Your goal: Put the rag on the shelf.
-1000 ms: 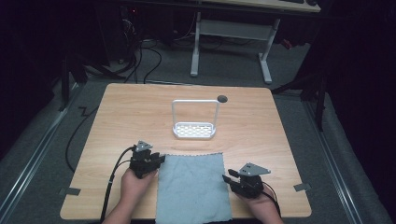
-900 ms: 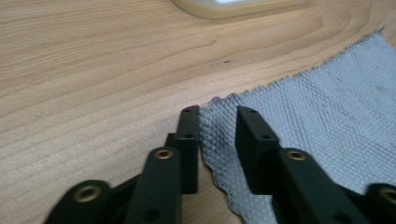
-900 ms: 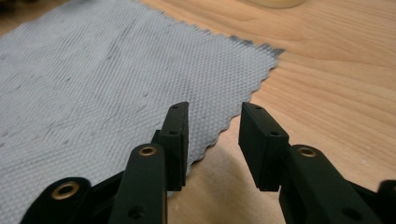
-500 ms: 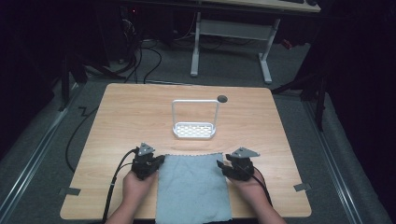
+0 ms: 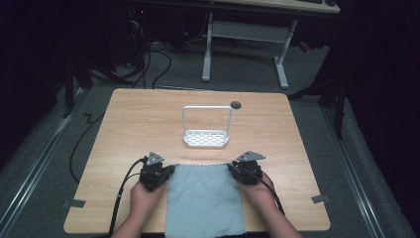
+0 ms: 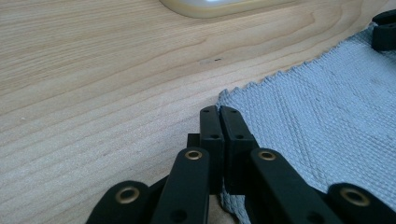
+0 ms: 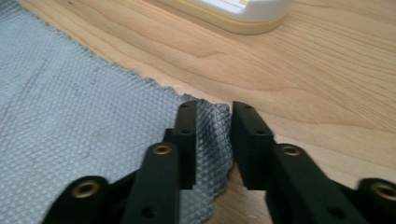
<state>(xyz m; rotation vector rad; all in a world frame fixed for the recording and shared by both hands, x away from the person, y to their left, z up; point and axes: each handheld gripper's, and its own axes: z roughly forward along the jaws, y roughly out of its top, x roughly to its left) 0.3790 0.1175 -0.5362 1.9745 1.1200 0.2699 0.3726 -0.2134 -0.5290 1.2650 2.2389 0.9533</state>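
Cloth (image 5: pixel 205 201) lies at the bench's (image 5: pixel 138 124) six o'clock edge: your left tool (image 6: pixel 219 112) pinches its corner shut, but your right tool (image 7: pixel 212 122), jaws just closing, has only a bunched corner between unclamped pads, so lifting now could drop it.

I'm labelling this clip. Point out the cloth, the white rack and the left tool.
cloth (image 5: pixel 205 198): high view, its middle.
white rack (image 5: pixel 206 139): high view, its perforated base.
left tool (image 6: pixel 219 122): left gripper view, between its fingertips.
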